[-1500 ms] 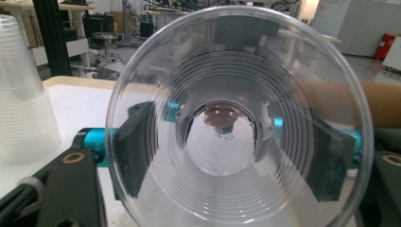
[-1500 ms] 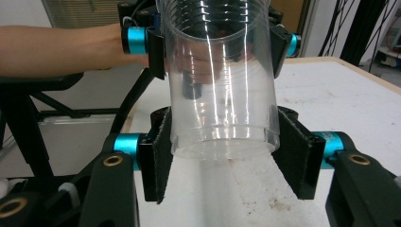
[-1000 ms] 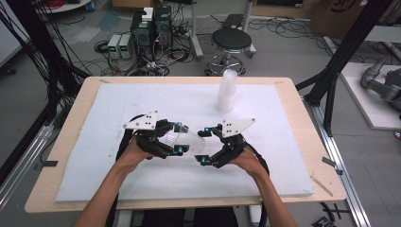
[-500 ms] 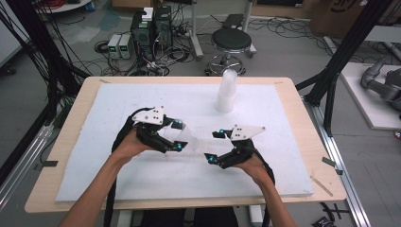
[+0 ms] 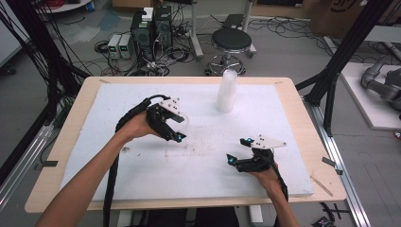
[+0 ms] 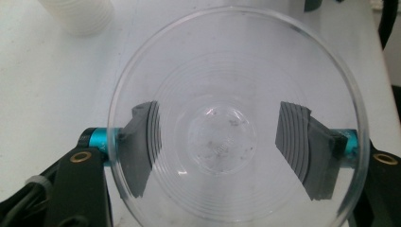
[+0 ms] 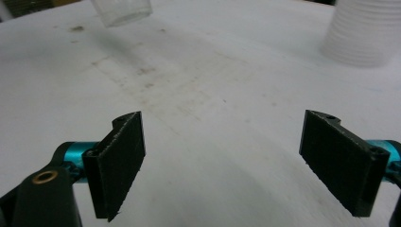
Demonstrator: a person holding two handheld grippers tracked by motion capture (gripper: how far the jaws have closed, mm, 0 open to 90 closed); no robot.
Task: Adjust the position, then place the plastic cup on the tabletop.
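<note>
Since a second ago my two hands have parted: my left tool [image 5: 176,133] has carried the clear cup [image 5: 181,124] up and away toward the far left of the bench [image 5: 302,187], and my right tool [image 5: 238,151] has swung out to the near right and dropped low over the white sheet [image 5: 142,170]. The left tool is clamped on the clear cup, one pad [image 6: 142,146] against each side of its wall; in the left gripper view I look straight into its mouth and through its bottom. The cup is off the surface, over the left half of the sheet. My right tool's jaws stand wide apart with nothing between them, just bare sheet.

A stack of white cups [image 5: 226,91] stands upright near the far edge of the sheet, well apart from both tools. The sheet is scuffed with grey smudges around its middle. Its wooden rim shows on all sides. Beyond the bench lie a grey floor strewn with cables, a black stool [image 5: 231,42] and computer boxes [image 5: 152,29].
</note>
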